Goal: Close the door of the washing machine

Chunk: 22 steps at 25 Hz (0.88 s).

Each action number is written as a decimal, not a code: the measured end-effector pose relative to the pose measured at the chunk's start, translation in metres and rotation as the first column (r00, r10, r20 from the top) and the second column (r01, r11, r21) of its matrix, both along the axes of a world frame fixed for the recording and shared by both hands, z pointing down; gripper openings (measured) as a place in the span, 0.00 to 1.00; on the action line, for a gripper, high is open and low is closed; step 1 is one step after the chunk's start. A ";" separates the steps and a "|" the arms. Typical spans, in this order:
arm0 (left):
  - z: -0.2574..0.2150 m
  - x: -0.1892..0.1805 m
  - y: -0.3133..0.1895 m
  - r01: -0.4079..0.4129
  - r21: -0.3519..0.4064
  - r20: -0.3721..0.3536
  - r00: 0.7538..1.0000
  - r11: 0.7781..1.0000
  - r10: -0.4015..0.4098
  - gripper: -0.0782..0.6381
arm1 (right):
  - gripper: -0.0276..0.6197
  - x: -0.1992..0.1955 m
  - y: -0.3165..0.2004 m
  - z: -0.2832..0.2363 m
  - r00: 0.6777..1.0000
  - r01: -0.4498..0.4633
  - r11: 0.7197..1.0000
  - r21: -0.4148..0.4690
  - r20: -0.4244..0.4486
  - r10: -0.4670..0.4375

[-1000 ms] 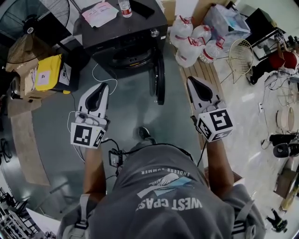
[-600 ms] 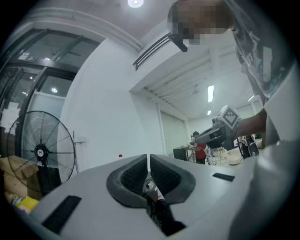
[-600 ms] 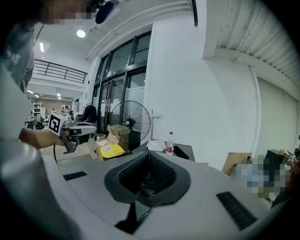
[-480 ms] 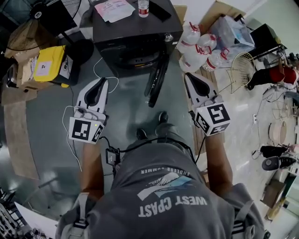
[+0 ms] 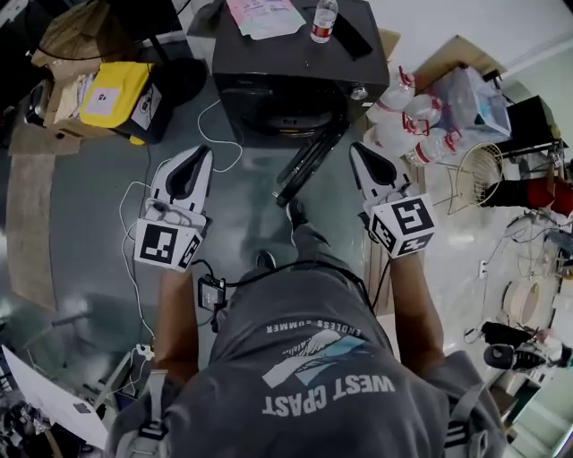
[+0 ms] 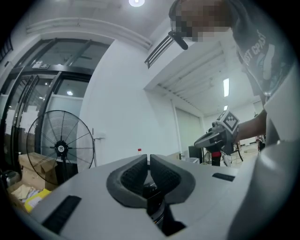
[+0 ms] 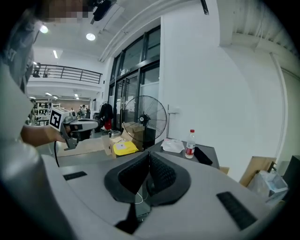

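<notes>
The dark washing machine [image 5: 300, 76] stands at the top of the head view. Its round door [image 5: 309, 165] hangs open toward me, seen edge-on. My left gripper [image 5: 200, 152] is shut and empty, left of the door and apart from it. Just right of the door's hinge side is my right gripper [image 5: 356, 148], also shut and empty, touching nothing. The left gripper view shows its own closed jaws [image 6: 149, 159] and the right gripper [image 6: 213, 138] off to the side. Past its closed jaws [image 7: 149, 157], the right gripper view looks at the machine's top [image 7: 187, 154].
A bottle [image 5: 324, 20], papers [image 5: 264, 16] and a black item [image 5: 351, 34] lie on the machine. Water jugs [image 5: 403, 116] and a wire basket [image 5: 479, 174] stand to the right. At left are a yellow box [image 5: 116, 94], cardboard and a fan [image 7: 149, 117]. A white cable [image 5: 215, 134] crosses the floor.
Both grippers have moved toward the washing machine, which now sits closer and more central. The person's foot has stepped forward to just below the open door.
</notes>
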<state>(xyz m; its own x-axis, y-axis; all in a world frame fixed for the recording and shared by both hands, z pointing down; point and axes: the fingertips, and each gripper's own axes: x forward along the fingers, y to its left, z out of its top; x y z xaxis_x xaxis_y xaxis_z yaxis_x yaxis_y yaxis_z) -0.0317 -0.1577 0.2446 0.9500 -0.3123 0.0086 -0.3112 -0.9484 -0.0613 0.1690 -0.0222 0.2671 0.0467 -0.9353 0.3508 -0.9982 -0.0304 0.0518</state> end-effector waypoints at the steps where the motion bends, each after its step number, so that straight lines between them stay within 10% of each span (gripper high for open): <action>1: 0.002 0.002 -0.004 0.007 -0.002 0.005 1.000 1.000 -0.007 0.15 | 0.09 0.002 -0.007 0.004 1.000 0.014 1.000 -0.005 0.002 -0.014; 22: 0.094 0.052 -0.059 0.133 -0.137 0.110 0.987 0.982 -0.119 0.16 | 0.10 0.031 -0.121 0.122 0.952 0.306 0.929 -0.206 0.044 -0.304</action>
<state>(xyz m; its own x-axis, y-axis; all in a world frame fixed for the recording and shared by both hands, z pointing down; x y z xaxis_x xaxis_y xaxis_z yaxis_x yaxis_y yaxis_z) 0.0205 -0.2171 0.3384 0.8951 -0.4178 0.1558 -0.4278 -0.9032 0.0353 0.1995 -0.1432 0.3895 -0.2341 -0.8099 0.5379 -0.9582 0.2857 0.0131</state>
